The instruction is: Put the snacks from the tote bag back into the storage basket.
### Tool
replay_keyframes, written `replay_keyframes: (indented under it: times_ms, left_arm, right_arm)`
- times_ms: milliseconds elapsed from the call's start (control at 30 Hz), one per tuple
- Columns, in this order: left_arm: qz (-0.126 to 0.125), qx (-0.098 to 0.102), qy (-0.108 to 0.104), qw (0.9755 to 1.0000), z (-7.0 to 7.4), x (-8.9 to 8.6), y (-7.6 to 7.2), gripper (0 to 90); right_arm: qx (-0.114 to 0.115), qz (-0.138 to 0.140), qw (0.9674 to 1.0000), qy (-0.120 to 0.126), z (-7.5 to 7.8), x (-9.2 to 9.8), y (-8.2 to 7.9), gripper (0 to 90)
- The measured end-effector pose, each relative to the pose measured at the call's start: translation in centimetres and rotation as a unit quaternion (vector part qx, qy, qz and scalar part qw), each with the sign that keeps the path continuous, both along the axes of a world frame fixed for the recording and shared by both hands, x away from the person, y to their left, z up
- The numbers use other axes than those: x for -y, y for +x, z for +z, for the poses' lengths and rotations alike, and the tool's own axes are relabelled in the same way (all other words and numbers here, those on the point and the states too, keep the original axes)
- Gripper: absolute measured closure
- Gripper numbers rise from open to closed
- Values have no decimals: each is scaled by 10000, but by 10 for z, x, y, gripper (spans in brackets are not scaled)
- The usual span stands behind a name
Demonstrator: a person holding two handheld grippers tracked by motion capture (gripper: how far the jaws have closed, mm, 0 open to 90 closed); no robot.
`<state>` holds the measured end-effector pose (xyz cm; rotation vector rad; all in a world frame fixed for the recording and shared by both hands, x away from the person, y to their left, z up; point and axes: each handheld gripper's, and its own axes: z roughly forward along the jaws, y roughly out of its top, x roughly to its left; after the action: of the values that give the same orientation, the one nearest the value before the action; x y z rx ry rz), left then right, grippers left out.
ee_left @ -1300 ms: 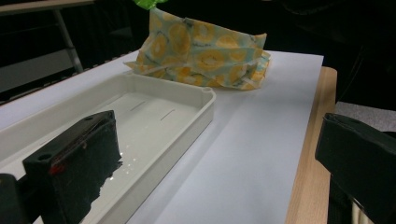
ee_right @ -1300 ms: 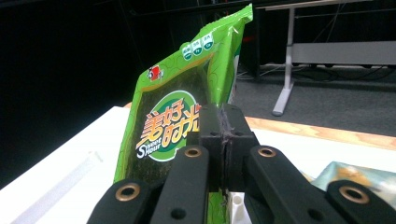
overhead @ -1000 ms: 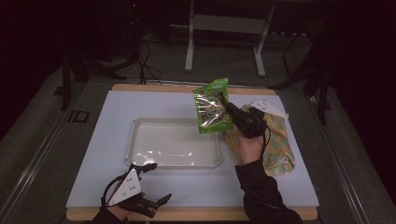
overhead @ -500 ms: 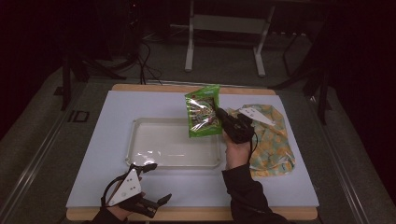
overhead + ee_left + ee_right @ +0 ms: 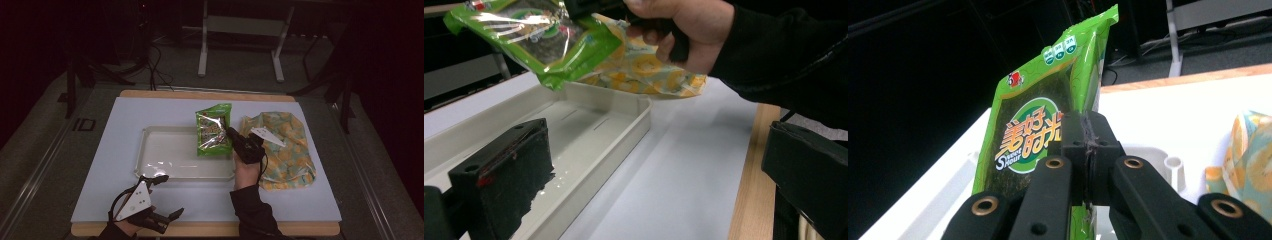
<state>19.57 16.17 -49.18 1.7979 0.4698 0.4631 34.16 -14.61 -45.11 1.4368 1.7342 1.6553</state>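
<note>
Green snack packet (image 5: 213, 129) pinched by right hand-held gripper (image 5: 233, 136) above tray's (image 5: 150, 170) right edge.

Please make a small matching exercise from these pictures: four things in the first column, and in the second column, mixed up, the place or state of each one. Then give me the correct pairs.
Things:
1. green snack packet
2. white tray
3. yellow patterned bag
4. left gripper

Places or states:
A. lying flat on the mat, to the right of the tray
B. open, near the front edge of the table
C. held up, clamped in the right gripper
D. on the mat, nothing lying inside it

Pairs: 1-C, 2-D, 3-A, 4-B
</note>
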Motion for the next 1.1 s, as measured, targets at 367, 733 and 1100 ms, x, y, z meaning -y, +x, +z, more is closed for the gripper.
replay_keyframes:
  times_ms: [367, 733, 1100]
  left_arm:
    - [2, -7, -12, 10000, 0, 0, 0, 3]
    - [1, 5, -12, 10000, 0, 0, 0, 3]
    - [-17, 33, 4, 10000, 0, 1, -1, 3]
  right_arm:
    - [-299, -68, 9995, -33, -27, -5, -2, 890]
    - [-573, -103, 9983, -36, -53, -13, -7, 889]
    - [-720, -113, 9970, -247, -67, -20, -11, 889]
